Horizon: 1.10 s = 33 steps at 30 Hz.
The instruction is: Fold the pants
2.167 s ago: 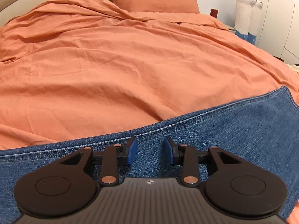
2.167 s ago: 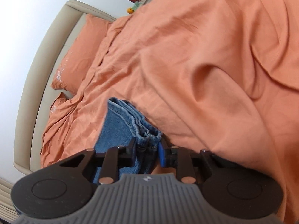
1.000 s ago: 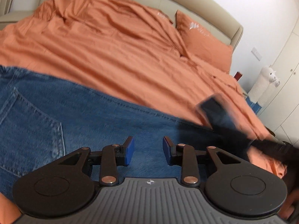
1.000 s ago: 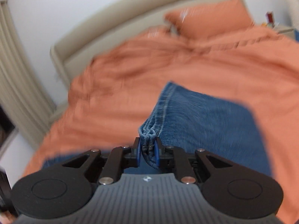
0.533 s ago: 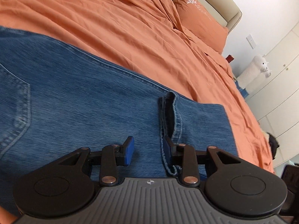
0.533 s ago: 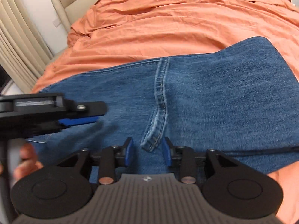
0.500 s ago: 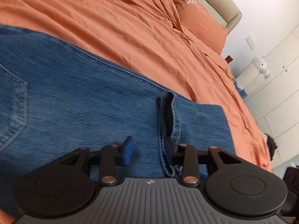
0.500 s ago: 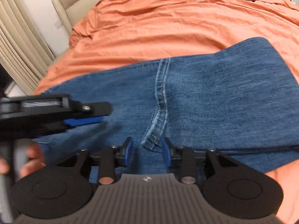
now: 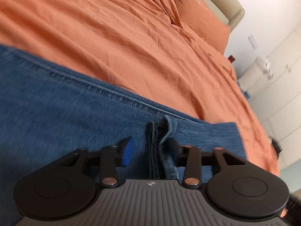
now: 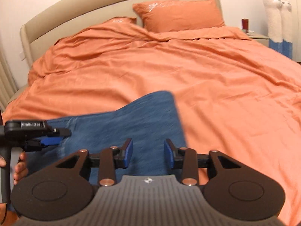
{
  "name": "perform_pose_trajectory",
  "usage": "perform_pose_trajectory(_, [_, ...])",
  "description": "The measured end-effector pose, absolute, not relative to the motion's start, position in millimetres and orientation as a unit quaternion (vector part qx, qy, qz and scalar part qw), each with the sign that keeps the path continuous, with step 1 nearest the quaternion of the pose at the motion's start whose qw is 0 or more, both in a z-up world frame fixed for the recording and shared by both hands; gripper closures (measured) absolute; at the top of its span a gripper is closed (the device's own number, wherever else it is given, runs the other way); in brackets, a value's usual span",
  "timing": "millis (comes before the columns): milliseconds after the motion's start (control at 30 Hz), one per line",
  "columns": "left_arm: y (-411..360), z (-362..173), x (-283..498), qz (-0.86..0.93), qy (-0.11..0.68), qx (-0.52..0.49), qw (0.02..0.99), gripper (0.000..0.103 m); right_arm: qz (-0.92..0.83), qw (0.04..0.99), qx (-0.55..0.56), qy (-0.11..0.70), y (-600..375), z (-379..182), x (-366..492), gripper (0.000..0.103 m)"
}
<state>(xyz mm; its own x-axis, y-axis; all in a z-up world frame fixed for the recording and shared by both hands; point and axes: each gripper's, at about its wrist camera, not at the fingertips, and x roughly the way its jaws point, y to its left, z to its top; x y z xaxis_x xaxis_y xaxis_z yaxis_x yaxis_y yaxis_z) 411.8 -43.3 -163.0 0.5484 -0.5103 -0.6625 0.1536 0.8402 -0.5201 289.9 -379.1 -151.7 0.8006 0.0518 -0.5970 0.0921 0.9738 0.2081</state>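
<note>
Blue denim pants (image 9: 65, 116) lie flat on the orange bed, with the leg end folded back over them. The stacked leg hems (image 9: 160, 141) sit between the open fingers of my left gripper (image 9: 150, 150), against the right finger. In the right wrist view the folded pants (image 10: 135, 124) lie below my right gripper (image 10: 148, 153), which is open and empty above the fold. The left gripper (image 10: 52, 140) shows at the left, low over the denim.
An orange duvet (image 10: 188, 71) covers the bed, with pillows (image 10: 178, 15) by a beige headboard (image 10: 75, 13). A nightstand and white llama plush (image 10: 276, 15) stand at far right. White cupboards (image 9: 282, 86) line the wall.
My right gripper has let go of the leg hems and drawn back to the right over the fold. My left gripper has moved in so the hems sit between its fingers.
</note>
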Motion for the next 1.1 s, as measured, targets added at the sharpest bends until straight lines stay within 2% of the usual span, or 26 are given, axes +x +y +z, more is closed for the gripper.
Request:
perform_pose_trajectory(67, [-49,-167,413,-0.199,0.429,-0.199,0.858,0.065,-0.020,0.944,0.120,0.305,-390,-156,295,0.080])
perform_pose_trajectory(100, [-51,-167,412,-0.205,0.425,-0.198,0.859,0.071,-0.023,0.944,0.123,0.305,-395,-158,299,0.086])
perform_pose_trajectory(133, [-54,-167,410,-0.206,0.421,-0.190,0.863,0.083,-0.024,0.945,0.126,0.302,-398,-159,304,0.089])
perform_pose_trajectory(167, [-56,-165,408,-0.211,0.416,-0.187,0.865,0.085,-0.022,0.946,0.129,0.297,-401,-160,309,0.095])
perform_pose_trajectory(233, [-56,-158,400,-0.205,0.395,-0.183,0.877,0.095,-0.021,0.948,0.132,0.288,-404,-156,316,0.097])
perform_pose_trajectory(267, [-54,-151,395,-0.211,0.381,-0.184,0.881,0.096,-0.018,0.950,0.131,0.283,-404,-153,321,0.097])
perform_pose_trajectory(467, [-42,-119,376,-0.217,0.345,-0.188,0.894,0.097,-0.018,0.949,0.129,0.287,-404,-151,354,0.098])
perform_pose_trajectory(700, [-48,-164,395,-0.194,0.391,-0.170,0.884,0.096,-0.020,0.931,0.109,0.348,-396,-190,395,0.102])
perform_pose_trajectory(867, [-49,-162,397,-0.198,0.397,-0.158,0.882,0.095,-0.029,0.917,0.119,0.378,-403,-218,409,0.103])
perform_pose_trajectory(900, [-49,-161,396,-0.199,0.398,-0.155,0.882,0.095,-0.029,0.917,0.121,0.378,-403,-219,408,0.103])
perform_pose_trajectory(1000, [-54,-155,393,-0.190,0.402,-0.132,0.886,0.081,-0.032,0.919,0.116,0.375,-399,-213,404,0.103])
perform_pose_trajectory(1100, [-50,-144,382,-0.180,0.409,-0.127,0.885,0.080,-0.038,0.929,0.116,0.350,-397,-196,384,0.103])
